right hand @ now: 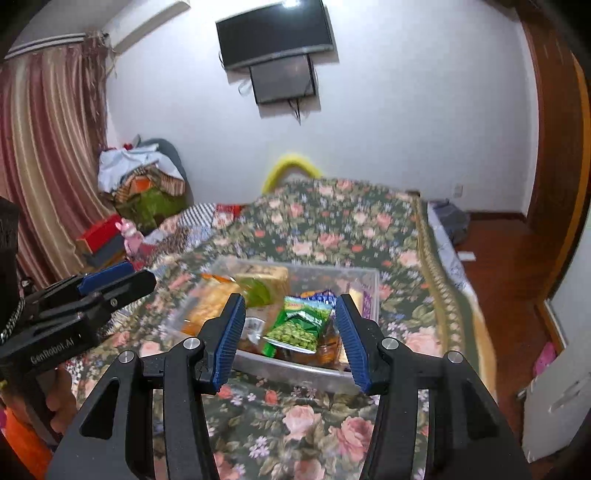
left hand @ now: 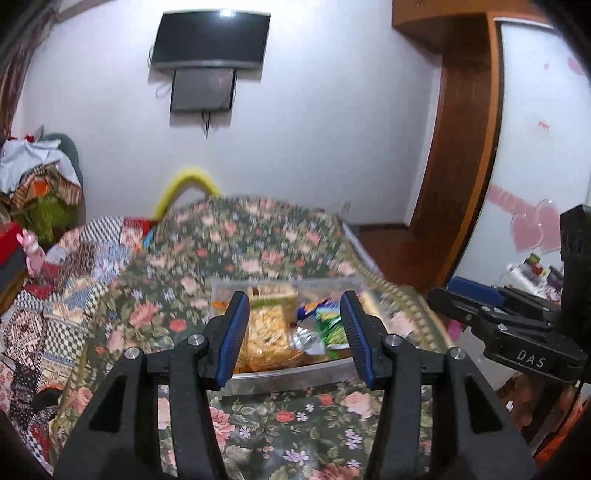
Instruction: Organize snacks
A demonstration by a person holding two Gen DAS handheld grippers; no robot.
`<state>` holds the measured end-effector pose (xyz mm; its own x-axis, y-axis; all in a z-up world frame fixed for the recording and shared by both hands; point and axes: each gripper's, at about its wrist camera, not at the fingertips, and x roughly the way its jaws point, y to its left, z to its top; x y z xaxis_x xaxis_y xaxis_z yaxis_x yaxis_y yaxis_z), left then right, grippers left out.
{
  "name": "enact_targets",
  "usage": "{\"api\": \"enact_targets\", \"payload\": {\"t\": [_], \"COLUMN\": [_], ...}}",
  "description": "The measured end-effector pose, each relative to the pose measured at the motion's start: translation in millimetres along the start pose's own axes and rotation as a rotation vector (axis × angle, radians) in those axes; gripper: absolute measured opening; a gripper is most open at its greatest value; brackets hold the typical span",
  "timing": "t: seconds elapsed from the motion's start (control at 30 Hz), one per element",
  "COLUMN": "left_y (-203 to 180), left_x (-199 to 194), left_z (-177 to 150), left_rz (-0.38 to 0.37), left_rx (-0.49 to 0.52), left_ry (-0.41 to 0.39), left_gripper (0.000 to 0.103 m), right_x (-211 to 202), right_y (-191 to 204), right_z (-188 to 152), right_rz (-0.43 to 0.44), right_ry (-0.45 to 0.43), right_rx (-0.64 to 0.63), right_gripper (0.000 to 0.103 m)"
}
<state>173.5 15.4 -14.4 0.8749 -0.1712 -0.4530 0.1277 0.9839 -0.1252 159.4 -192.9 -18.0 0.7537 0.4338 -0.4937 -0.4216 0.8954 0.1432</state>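
1. A see-through plastic box (right hand: 369,291) sits on a bed with a dark green blanket covered in pink flowers (right hand: 332,229).
2. The box is full of snack bags.
3. A green shiny bag of peas (right hand: 301,325) lies on top, near the front of the box.
4. A big clear bag of yellow crunchy snacks (left hand: 267,332) lies in the left part of the box.
5. A tan snack box with a green patch (right hand: 264,282) leans at the back of the box.
6. The left black gripper with blue pads (left hand: 293,336) hangs in the air just in front of the box. Its two fingers are spread wide apart and hold nothing.
7. The right black gripper with blue pads (right hand: 291,336) also hangs in front of the box. Its two fingers are spread wide apart too, with nothing between them.
8. The two grippers are side by side, and each one shows at the edge of the other's view.
9. A black flat TV (right hand: 275,35) hangs on the white wall behind the bed.
10. Red and cream striped curtains (right hand: 48,147) hang on the left.
11. A pile of clothes (right hand: 142,177) sits by the wall.
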Motion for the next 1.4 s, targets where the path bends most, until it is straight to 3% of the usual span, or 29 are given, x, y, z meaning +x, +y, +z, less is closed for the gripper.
{"api": "enact_targets", "payload": {"t": [0.1, 0.23, 0.3, 0.57, 0.77, 1.4], "left_y": [-7.7, -16.5, -20.9, -31.6, -33.3, -34.6], "left_x": [-31.6, -69.6, -86.5, -118.4, -123.4, -130.8], "left_z": [5.8, 6.1, 4.8, -2.8, -7.6, -20.0], "left_rz": [-0.003, 0.014, 0.025, 0.058, 0.056, 0.064], "left_rx": [0.008, 0.025, 0.033, 0.052, 0.044, 0.037], "left_ry": [-0.059, -0.139, -0.173, -0.23, -0.227, -0.21], "left_gripper": [0.054, 0.074, 0.078, 0.1, 0.102, 0.103], "right_x": [-23.9, -53.7, -63.6, -81.8, -91.2, -101.0], "right_y": [7.1, 20.5, 26.8, 38.6, 43.3, 38.7], "right_z": [3.9, 5.5, 5.4, -3.5, -9.9, -20.4], "right_rz": [0.01, 0.01, -0.005, -0.05, -0.075, -0.087], "right_ry": [-0.042, -0.101, -0.125, -0.166, -0.2, -0.213], "right_rx": [-0.002, -0.017, -0.026, -0.037, -0.041, -0.027], "right_gripper": [0.048, 0.063, 0.068, 0.086, 0.103, 0.103]}}
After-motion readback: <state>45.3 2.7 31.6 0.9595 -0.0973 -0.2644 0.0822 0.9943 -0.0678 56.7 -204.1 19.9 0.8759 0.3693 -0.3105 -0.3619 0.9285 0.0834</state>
